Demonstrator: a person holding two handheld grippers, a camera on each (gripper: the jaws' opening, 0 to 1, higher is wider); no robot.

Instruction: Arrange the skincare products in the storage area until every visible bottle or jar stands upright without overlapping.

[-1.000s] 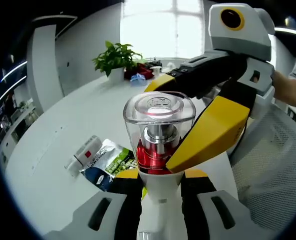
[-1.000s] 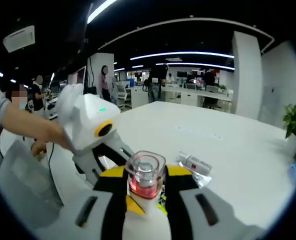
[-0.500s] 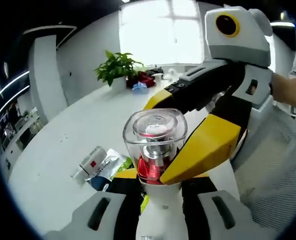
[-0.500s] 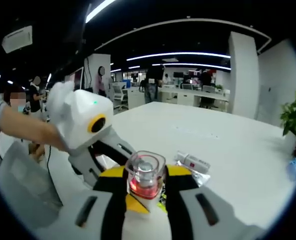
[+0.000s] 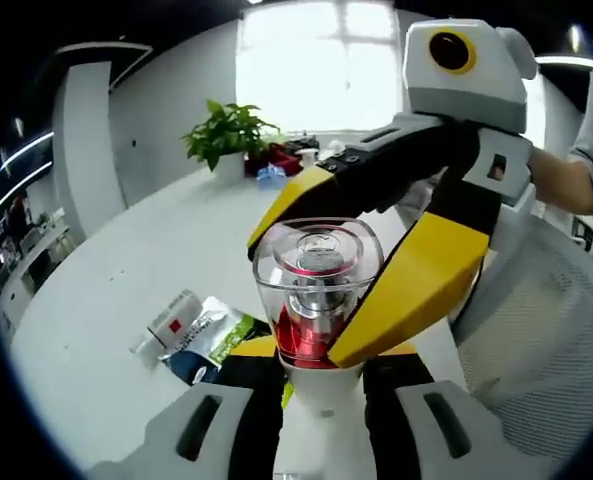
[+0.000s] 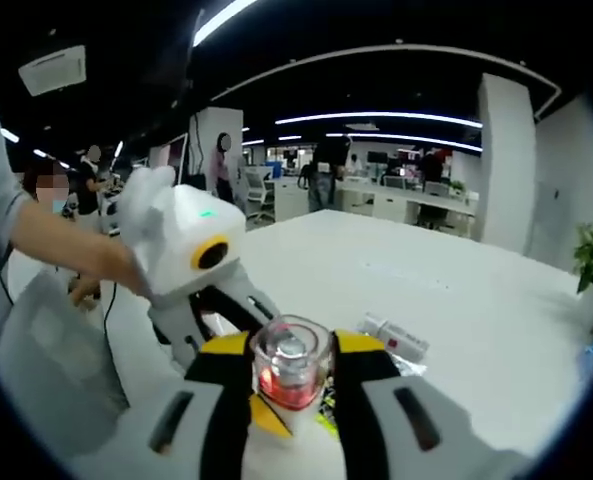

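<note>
A white skincare bottle point(image 5: 316, 290) with a clear cap and a red collar stands up between my left gripper's point(image 5: 316, 352) jaws, held above the white table point(image 5: 116, 270). My left gripper is shut on its white body. My right gripper point(image 5: 304, 298) reaches in from the right, its yellow jaws closed on either side of the cap and neck. In the right gripper view the same bottle point(image 6: 291, 365) sits between my right gripper's point(image 6: 291, 392) jaws, and my left gripper point(image 6: 261, 335) comes in from the left, held by a person's hand.
A white tube with a red label point(image 5: 171, 318) point(image 6: 396, 337) lies on the table beside a green and blue sachet point(image 5: 214, 335). A potted plant point(image 5: 226, 130) stands at the table's far end. A mesh chair point(image 5: 551, 340) is close on one side. People stand in the office behind.
Both views have shifted slightly with the hands. The bottle stays held between both grippers; nothing was let go or taken.
</note>
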